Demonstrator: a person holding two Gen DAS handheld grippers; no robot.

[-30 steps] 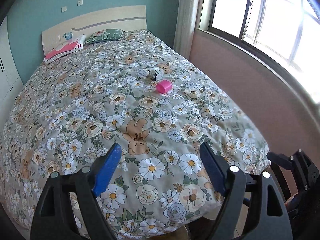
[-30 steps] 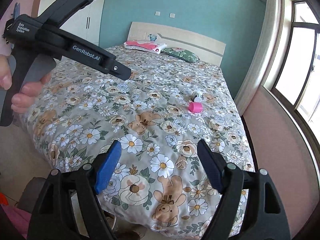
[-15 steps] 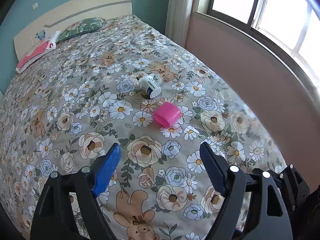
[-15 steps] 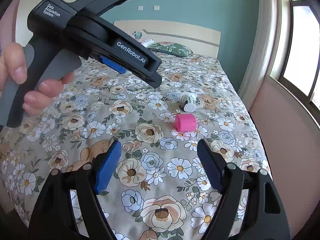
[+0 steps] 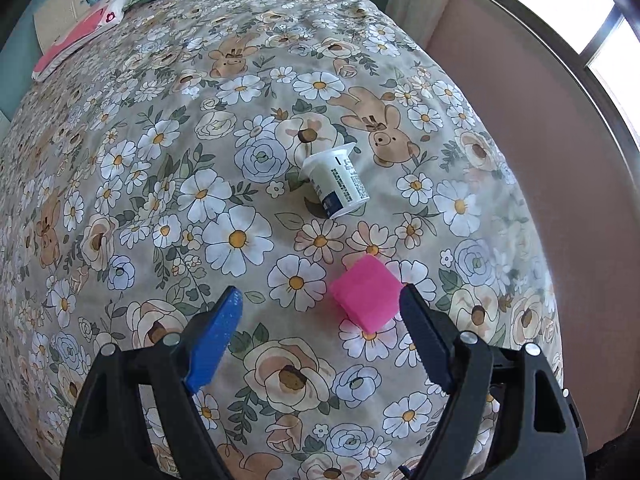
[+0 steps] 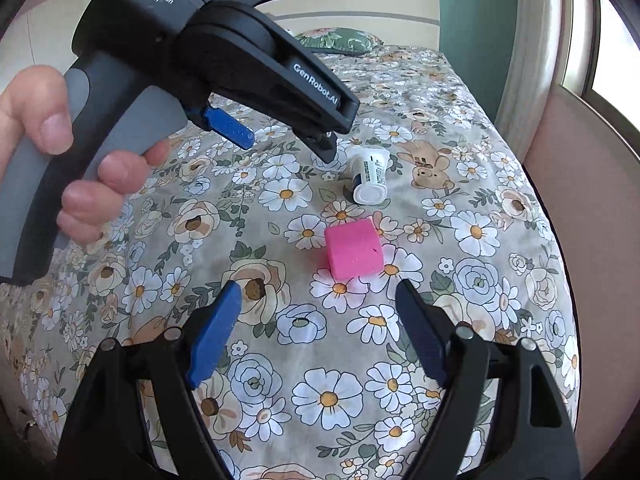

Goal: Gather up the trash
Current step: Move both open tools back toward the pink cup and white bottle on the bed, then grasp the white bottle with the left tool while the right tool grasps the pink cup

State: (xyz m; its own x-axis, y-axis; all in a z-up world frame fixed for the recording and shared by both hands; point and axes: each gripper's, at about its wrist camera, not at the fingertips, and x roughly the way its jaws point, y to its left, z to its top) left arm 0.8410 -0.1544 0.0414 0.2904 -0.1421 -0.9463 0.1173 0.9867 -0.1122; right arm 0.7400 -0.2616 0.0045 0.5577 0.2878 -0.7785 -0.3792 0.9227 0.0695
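Approach step, by the look of it: left gripper point(image 5: 320, 316) and right gripper point(image 6: 318, 306) both wide open, empty, over the floral bedspread point(image 5: 240, 240). Small pink plastic cube point(image 5: 366, 296) lying just inside the left gripper's right finger, white paper cup point(image 5: 336, 184) tipped over beyond it. Next, probably: lower, centre on the cube, squeeze gently.

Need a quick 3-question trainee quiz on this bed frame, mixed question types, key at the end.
1. True or false: the white cup stands upright on the bedspread.
2. Which lies nearer both grippers: A) white cup, B) pink block?
3. Fill in: the left gripper and the right gripper are both ____, holding nothing.

Key
1. False, it lies on its side.
2. B
3. open
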